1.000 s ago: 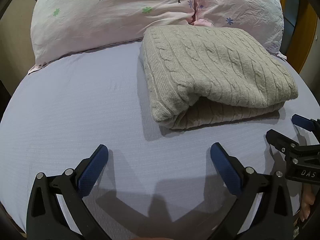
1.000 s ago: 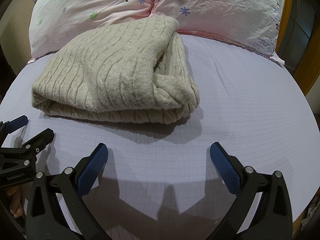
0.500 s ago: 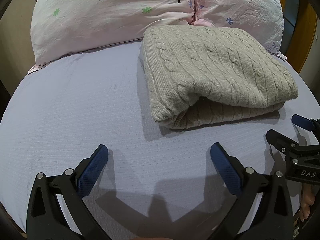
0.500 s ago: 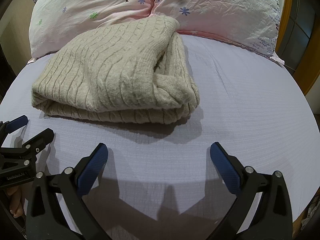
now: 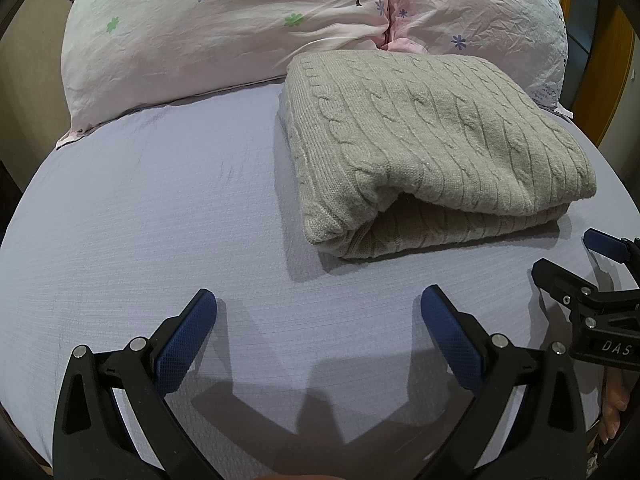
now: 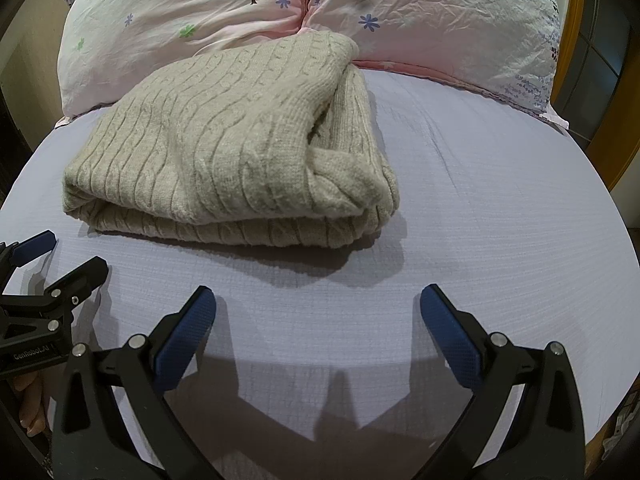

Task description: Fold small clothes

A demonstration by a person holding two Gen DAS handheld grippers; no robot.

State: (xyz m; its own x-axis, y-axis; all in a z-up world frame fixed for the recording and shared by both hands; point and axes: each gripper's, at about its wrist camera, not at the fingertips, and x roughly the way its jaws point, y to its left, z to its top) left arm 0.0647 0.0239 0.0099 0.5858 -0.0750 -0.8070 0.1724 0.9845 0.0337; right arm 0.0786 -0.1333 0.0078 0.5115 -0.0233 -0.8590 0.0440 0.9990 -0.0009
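Note:
A beige cable-knit sweater [image 5: 432, 136] lies folded in a thick bundle on the lilac bed sheet [image 5: 160, 208], its far edge against the pillows. It also shows in the right wrist view [image 6: 232, 148]. My left gripper [image 5: 318, 304] is open and empty, hovering over the sheet in front of the sweater's left end. My right gripper [image 6: 318, 304] is open and empty, in front of the sweater's right end. Each gripper shows at the edge of the other's view: the right one [image 5: 568, 260], the left one [image 6: 68, 256].
Two pink floral pillows [image 5: 224, 20] [image 5: 480, 12] lie along the head of the bed behind the sweater. A wooden frame [image 5: 616, 60] stands at the right edge. The sheet [image 6: 500, 200] stretches to the right of the sweater.

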